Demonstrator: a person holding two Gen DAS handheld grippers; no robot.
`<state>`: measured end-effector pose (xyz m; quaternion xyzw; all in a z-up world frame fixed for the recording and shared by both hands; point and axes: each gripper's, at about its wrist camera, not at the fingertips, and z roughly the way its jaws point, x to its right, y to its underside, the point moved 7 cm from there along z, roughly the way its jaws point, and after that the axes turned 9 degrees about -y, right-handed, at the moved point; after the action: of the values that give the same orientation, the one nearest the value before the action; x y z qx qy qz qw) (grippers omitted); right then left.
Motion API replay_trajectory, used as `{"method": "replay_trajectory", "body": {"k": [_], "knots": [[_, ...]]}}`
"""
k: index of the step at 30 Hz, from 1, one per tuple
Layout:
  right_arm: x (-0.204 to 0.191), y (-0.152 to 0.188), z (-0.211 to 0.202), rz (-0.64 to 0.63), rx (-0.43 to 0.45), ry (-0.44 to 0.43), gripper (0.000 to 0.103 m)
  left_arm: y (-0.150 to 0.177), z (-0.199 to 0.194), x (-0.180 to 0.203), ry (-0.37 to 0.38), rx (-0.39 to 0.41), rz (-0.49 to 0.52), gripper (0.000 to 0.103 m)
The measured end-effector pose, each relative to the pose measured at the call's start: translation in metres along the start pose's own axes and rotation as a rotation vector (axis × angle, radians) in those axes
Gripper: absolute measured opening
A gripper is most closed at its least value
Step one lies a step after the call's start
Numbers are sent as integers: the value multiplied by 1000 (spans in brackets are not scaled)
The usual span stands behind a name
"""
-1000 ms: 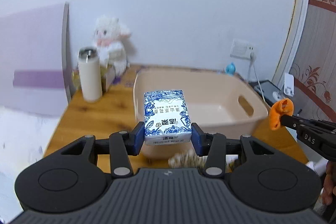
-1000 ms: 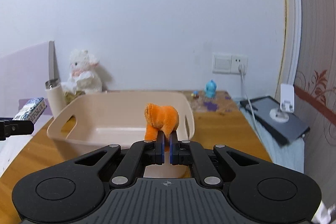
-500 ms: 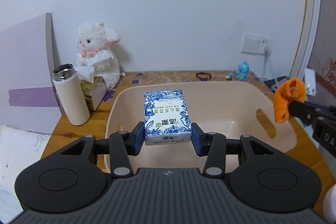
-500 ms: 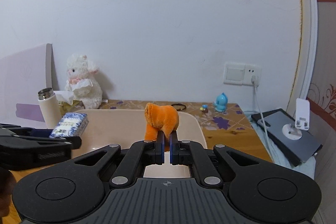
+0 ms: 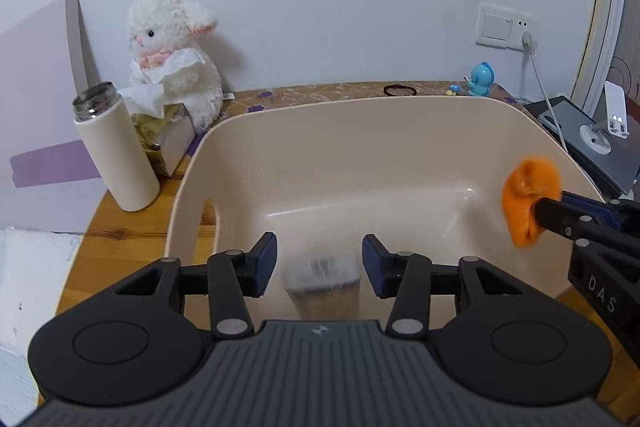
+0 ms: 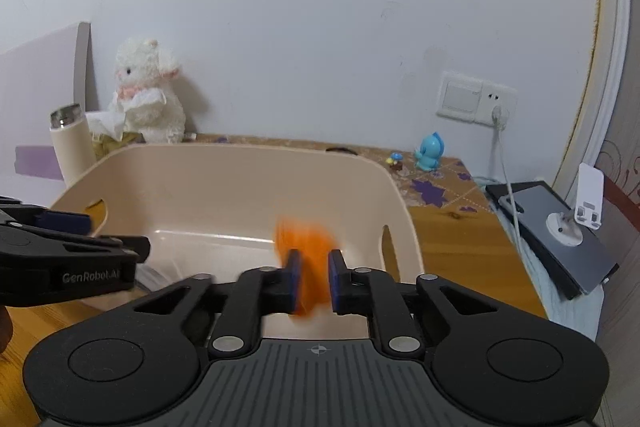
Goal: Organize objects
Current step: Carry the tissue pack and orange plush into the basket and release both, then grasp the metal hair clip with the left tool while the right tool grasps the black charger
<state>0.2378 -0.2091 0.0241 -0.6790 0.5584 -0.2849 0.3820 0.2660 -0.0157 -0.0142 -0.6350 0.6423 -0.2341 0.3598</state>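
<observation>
**Double release over the beige bin**

Both grippers parked above the beige bin (image 5: 400, 115), aimed down into it: sensible posture for dropping items so they land inside rather than on the counter (image 5: 120, 239).

Left gripper (image 5: 319, 263): jaws just been opening, now spread, pads clear of the tissue pack (image 5: 323, 281). Pack seen as a blurred block below and between the fingers, apparently falling toward the bin floor; print on it unreadable from motion blur. No contact with either pad visible.

Right gripper (image 6: 312, 277): jaws likewise just been opening, now parted. Orange plush toy (image 6: 306, 251) blurred between the pads, lower part hanging in the gap; looks to be slipping free, though light contact with the left pad not ruled out. In the left wrist view, same toy (image 5: 530, 199) at the tips of the right gripper (image 5: 550, 213), over the right end of the bin.

Placement rationale, as judged: pack released near the left front of the bin, toy at the right end, so the two should not land on each other. Bin floor otherwise bare where visible.

Left outside the bin, along the wall: white bottle (image 5: 116, 151), tissue box (image 5: 168, 139) just beside it, white plush lamb (image 5: 176, 63) behind, hair tie (image 5: 400, 91), small blue figurine (image 5: 482, 79). Unclear whether these count as items to sort.

Risk noted: toy soft and light, may snag on a pad rather than drop cleanly.
</observation>
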Motion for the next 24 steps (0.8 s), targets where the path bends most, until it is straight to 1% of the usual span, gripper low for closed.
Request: {"method": "replay_trajectory", "body": {"k": [1, 2, 4, 5, 7, 10, 12, 14, 16, 17, 20, 24], "knots": [[0, -1, -5, -3, 8, 2, 45, 0, -5, 0, -5, 12, 3, 67], [0, -3, -10, -9, 19, 8, 49, -1, -9, -1, -7, 26, 3, 75], [0, -5, -23, -23, 39, 20, 59, -3, -20, -3, -15, 48, 3, 76], [-1, -6, -30, -25, 47, 24, 61, -3, -25, -5, -17, 53, 4, 79], [-1, -7, -42, -23, 60, 24, 68, -2, -38, -8, -16, 69, 2, 83], [-2, -4, -58, -19, 64, 18, 76, 2, -56, -12, -21, 91, 0, 85], [-3, 5, -68, -14, 54, 12, 78, 7, -66, -16, -21, 96, -7, 90], [-4, 14, -73, -13, 42, 9, 81, 15, -76, -17, -16, 94, -6, 91], [-5, 24, -77, -14, 28, 7, 88, 25, -81, -19, -21, 86, 1, 91], [-5, 30, -79, -16, 17, 5, 88, 30, -83, -20, -24, 81, 3, 91], [-6, 47, -81, -31, -11, -7, 91, 48, -82, -21, -19, 48, 13, 91], [-6, 67, -79, -59, -55, 8, 93, 74, -74, -21, -7, 3, 24, 91]]}}
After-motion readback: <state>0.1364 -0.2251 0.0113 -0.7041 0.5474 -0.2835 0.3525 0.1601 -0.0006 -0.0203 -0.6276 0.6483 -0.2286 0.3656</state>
